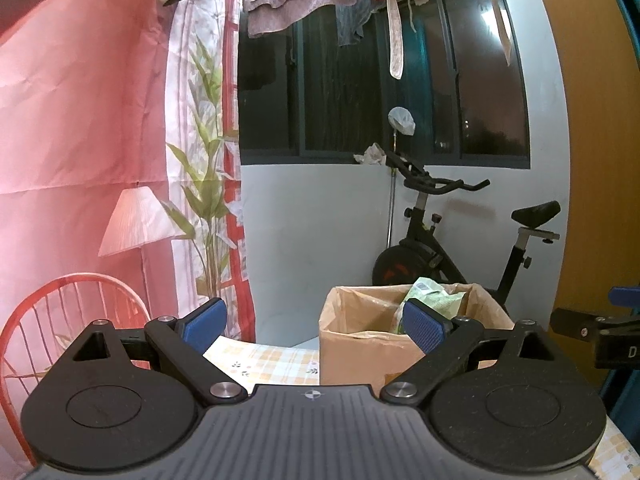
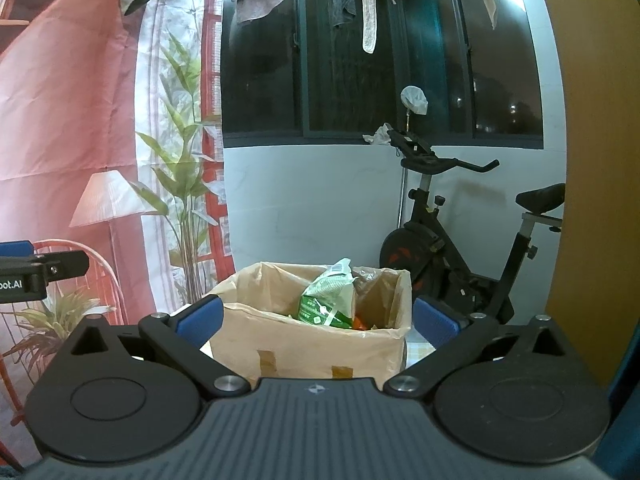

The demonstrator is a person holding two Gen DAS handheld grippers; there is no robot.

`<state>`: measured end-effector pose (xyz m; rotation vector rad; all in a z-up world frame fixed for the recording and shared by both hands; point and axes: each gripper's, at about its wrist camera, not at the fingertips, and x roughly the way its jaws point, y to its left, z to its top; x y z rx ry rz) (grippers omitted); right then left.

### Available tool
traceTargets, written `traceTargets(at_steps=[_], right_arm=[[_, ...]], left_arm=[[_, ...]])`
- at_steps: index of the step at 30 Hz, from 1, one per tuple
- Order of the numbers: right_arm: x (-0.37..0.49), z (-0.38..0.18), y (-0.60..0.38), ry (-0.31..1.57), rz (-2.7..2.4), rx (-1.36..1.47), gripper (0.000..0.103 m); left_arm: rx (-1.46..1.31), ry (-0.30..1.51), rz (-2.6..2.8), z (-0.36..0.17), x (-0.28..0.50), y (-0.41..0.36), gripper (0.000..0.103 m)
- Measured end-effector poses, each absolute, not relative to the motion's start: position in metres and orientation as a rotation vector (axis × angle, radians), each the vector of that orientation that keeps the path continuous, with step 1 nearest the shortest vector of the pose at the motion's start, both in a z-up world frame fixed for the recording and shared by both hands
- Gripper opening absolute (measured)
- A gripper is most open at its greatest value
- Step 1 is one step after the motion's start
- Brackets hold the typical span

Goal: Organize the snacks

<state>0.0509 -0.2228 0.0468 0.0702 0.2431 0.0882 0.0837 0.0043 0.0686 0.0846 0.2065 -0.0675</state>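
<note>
A brown cardboard box [image 2: 312, 354] lined with a thin bag stands on the checked tablecloth. A green snack packet [image 2: 330, 302] stands upright inside it, with something orange beside it. The box [image 1: 360, 356] and the green packet [image 1: 434, 298] also show in the left wrist view. My left gripper [image 1: 316, 322] is open and empty, just left of the box and near it. My right gripper [image 2: 316, 318] is open and empty, its fingers spread either side of the box, in front of it. Each gripper shows at the edge of the other's view.
The table has a yellow checked cloth [image 1: 264, 360]. Behind it stand an exercise bike [image 2: 460, 256], a white wall under a dark window, and a pink printed backdrop [image 1: 80, 140]. Laundry hangs overhead. A wooden panel [image 2: 592, 160] is at the right.
</note>
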Motion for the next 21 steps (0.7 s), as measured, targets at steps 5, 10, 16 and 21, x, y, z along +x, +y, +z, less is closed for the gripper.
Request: traceTargets(at_steps=[5, 10, 16, 21], right_arm=[[0.05, 0.0479, -0.2228, 0.243, 0.086, 0.075, 0.103], [0.05, 0.0485, -0.2226, 0.244, 0.088, 0.078, 0.103], [0.0494, 0.0489, -0.2227, 0.246, 0.089, 0.077, 0.103], [0.0491, 0.0489, -0.2228, 0.247, 0.09, 0.077, 0.103]], left_arm=[[0.083, 0.208, -0.071, 0.0671, 0.0827, 0.0043, 0.096], [0.084, 0.209, -0.073, 0.0675, 0.0827, 0.0057, 0.096], [0.083, 0.213, -0.074, 0.0674, 0.0834, 0.0078, 0.096], [0.086, 0.218, -0.076, 0.0671, 0.0839, 0.0082, 0.096]])
